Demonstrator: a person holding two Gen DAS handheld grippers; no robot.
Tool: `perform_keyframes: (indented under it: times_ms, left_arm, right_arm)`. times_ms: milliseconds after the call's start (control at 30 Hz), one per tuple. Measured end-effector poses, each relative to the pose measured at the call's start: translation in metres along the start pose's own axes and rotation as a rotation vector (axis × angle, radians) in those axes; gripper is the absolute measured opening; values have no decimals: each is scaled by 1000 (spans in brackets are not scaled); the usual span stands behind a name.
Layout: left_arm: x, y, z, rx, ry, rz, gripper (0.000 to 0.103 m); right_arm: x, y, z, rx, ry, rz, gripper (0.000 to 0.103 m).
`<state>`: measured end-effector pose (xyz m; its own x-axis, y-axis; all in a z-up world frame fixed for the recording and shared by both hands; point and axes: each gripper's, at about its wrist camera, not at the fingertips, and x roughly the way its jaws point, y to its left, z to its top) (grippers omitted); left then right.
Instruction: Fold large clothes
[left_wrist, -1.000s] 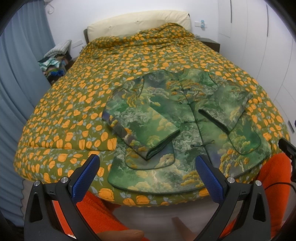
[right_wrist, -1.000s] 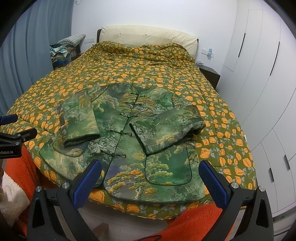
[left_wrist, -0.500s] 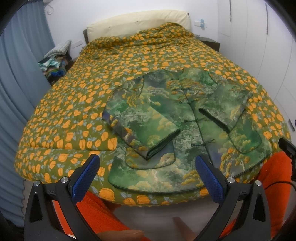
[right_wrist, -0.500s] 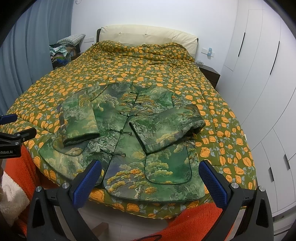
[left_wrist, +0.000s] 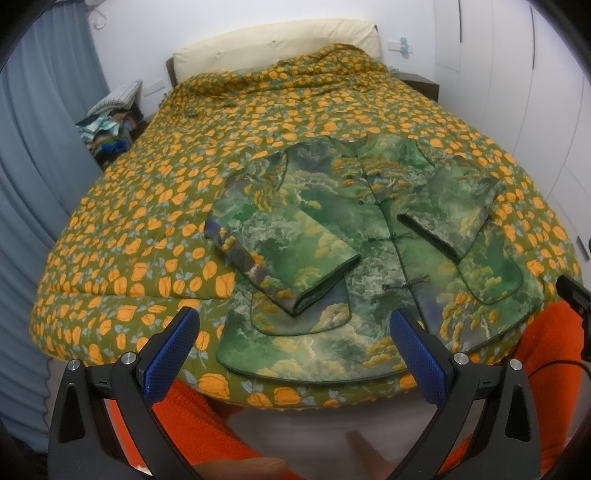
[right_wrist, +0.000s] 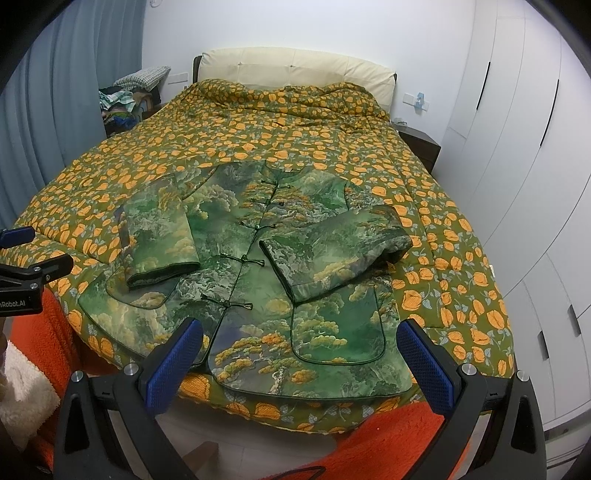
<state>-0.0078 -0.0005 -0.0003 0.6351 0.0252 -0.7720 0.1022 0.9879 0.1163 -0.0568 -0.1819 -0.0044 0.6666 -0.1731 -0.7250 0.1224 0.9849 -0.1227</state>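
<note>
Near the foot of the bed (right_wrist: 424, 206), on the orange-flowered quilt (left_wrist: 147, 221), lies the green padded jacket (right_wrist: 258, 280), buttoned front up, hem hanging right at the near edge. Collar points far toward the headboard (right_wrist: 295, 70), hem near, so long axis runs near-to-far down the row of knot buttons (right_wrist: 255, 264). Both sleeves already folded in across the chest: left sleeve (left_wrist: 291, 258) angled with cuff toward the near side, right sleeve (right_wrist: 332, 254) crossing inward, cuff near the button line.

Left gripper (left_wrist: 291, 354) held off the near edge, jaws wide apart, nothing between them. Right gripper (right_wrist: 301, 362) same deal, wide open and empty, hovering just over the hem.

Looks quilted and fairly thick, so probably soft but bulky, not heavy, maybe a bit springy; satin-looking shell could be slippery, so a shallow pinch might slide off. Guessing the best hold is the piped hem, one claw at each near corner, biting through both layers, then carrying the hem far toward the collar. Folded sleeves probably want to flop out if lifted fast. Patch pockets (right_wrist: 336, 325) sit near the hem, so worth grabbing outside those, where the edge is firmer.
</note>
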Motion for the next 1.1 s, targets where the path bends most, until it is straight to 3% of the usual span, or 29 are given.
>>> perform_keyframes:
  times_ms: [1100]
  left_arm:
    - [-1, 0, -2, 3, 2, 2, 103]
  right_arm:
    - [1, 0, -1, 1, 8, 2, 103]
